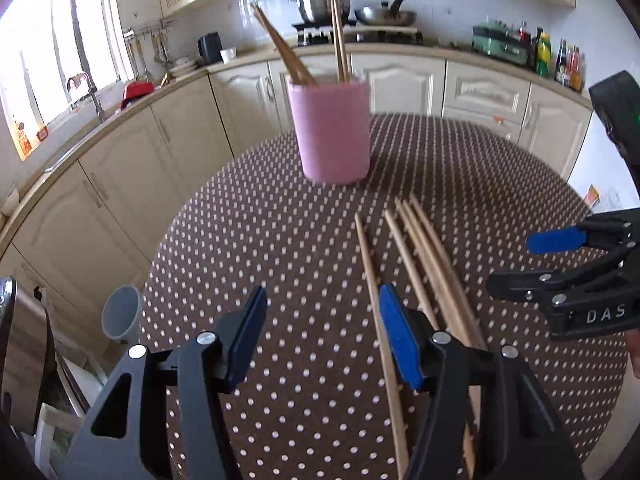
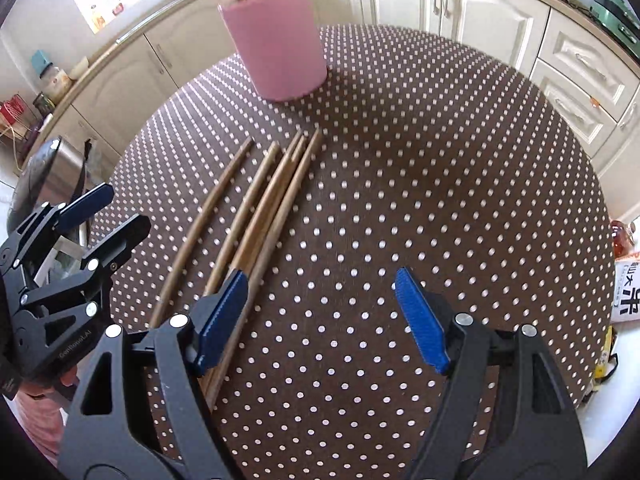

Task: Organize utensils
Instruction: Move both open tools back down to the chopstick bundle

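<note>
Wooden chopsticks lie loose on my dotted tablecloth, near the pink cylindrical holder; both my left gripper and right gripper gape empty. Clamping several together risks scattering them.

Chopsticks on table, before cup.

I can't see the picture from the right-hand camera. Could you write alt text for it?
Wooden chopsticks lie loose, side by side, on a brown polka-dot table, just left of the open right gripper, whose blue-padded fingers hold nothing. Behind them stands a pink cup already holding several chopsticks, and the left gripper shows at the left edge.
</note>
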`<state>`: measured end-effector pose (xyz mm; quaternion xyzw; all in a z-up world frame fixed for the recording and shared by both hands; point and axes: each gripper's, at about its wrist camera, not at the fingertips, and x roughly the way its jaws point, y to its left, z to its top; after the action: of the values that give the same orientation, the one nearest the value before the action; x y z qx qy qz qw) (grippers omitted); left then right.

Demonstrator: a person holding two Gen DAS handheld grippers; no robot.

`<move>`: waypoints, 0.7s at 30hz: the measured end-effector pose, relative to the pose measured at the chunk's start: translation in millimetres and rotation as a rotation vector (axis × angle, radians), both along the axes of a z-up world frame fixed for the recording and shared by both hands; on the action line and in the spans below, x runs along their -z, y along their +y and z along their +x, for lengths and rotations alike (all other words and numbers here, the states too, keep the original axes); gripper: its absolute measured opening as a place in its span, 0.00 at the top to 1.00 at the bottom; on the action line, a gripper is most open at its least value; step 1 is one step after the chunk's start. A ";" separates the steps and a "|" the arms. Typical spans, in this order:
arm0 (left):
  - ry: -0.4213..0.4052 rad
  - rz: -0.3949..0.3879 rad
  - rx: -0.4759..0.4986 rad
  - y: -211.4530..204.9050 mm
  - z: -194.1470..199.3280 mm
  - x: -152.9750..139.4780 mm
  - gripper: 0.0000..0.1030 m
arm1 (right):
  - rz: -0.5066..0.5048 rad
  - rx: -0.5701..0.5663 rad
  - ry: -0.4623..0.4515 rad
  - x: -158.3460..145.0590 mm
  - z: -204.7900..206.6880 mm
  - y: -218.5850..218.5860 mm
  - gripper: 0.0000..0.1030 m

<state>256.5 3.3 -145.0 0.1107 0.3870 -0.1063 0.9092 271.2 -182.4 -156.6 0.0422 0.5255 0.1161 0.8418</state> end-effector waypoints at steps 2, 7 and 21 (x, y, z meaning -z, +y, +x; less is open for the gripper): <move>0.021 -0.012 -0.002 2.3 -0.4 5.1 0.43 | 0.002 -0.002 0.015 5.9 2.4 3.6 0.27; 0.053 -0.011 0.000 6.4 0.3 15.3 0.43 | -0.043 0.008 0.002 16.0 6.1 16.7 0.27; 0.068 -0.102 -0.006 21.1 -0.8 13.6 0.43 | -0.042 0.027 -0.078 16.9 -19.8 48.2 0.27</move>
<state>255.7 24.4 -158.6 0.0595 0.4120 -0.1270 0.9003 251.4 -134.3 -173.5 0.0271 0.4942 0.0951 0.8637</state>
